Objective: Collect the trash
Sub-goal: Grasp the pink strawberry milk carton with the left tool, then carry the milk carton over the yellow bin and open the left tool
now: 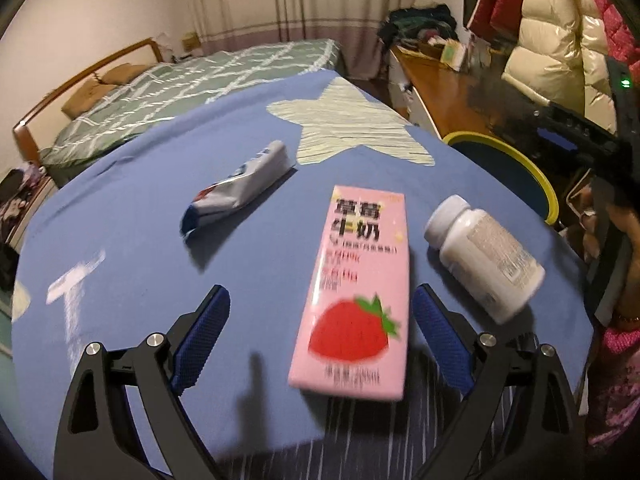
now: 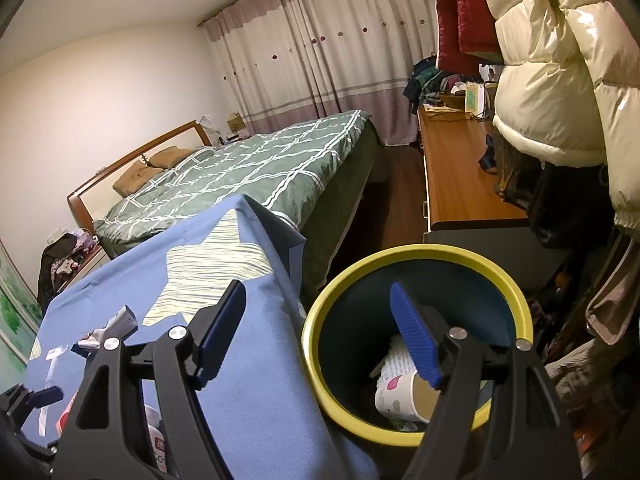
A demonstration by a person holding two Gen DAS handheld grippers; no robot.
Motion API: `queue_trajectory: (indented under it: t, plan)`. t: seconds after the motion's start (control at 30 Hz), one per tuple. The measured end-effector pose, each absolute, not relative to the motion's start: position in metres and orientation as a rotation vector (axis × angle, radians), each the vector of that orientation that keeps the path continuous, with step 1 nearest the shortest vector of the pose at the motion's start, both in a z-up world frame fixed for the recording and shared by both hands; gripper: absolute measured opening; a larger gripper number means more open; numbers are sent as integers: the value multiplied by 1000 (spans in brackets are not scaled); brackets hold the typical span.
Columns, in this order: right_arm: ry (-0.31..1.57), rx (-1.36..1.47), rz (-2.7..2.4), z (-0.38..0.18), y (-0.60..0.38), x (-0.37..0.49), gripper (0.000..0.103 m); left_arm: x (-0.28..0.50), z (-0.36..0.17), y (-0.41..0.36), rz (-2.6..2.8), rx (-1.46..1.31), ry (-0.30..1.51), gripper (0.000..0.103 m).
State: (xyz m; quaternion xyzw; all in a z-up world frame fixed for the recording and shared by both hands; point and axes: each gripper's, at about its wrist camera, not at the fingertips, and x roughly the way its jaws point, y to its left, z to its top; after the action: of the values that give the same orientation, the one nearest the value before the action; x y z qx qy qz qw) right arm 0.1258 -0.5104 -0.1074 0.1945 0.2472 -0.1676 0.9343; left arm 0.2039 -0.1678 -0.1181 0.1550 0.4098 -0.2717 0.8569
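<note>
A pink strawberry milk carton (image 1: pixel 354 292) lies flat on the blue tablecloth (image 1: pixel 140 232). My left gripper (image 1: pixel 320 304) is open just above the cloth, its jaws either side of the carton's near half. A white pill bottle (image 1: pixel 484 254) lies on its side to the right, and a crumpled white-and-blue wrapper (image 1: pixel 240 186) lies further back left. My right gripper (image 2: pixel 318 328) is open and empty, over the near rim of a yellow-rimmed dark bin (image 2: pixel 316 344) beside the table. Inside the bin are a paper cup (image 2: pixel 404 398) and white paper. The wrapper (image 2: pixel 120 322) also shows in the right wrist view.
The bin (image 1: pixel 532 172) stands off the table's right edge. A bed (image 2: pixel 248 164) lies beyond the table, a wooden desk (image 2: pixel 456 184) runs along the right, and puffy jackets (image 2: pixel 560 60) hang above it. The person's hand (image 1: pixel 624 248) holds the right gripper.
</note>
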Motion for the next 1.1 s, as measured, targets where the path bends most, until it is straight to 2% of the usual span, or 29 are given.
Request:
queue_trajectory:
  t: [0.1,0.23,0.37,0.47,0.87,1.1]
  plan:
    - [510,401,-340,-108,-511,126,71,216,-124,-177,-602,323,906,76]
    - [519,419,-332,-109,-515,128,71,221,-132,-188,-606,340,923,71]
    - [524,431,-328,-111,-517,128,71,220,-134,-195,-621,351,925,56]
    - [524,431,-328,-111,-517,128,71,219,-133,-197,-616,366,916,51]
    - [476,419,-316,-107,-515,118,71,201,-92,-189,-577,359,815,50]
    - [476,415,-325,-105,-529,91,71,189,-61,-215,-622,388,751,50]
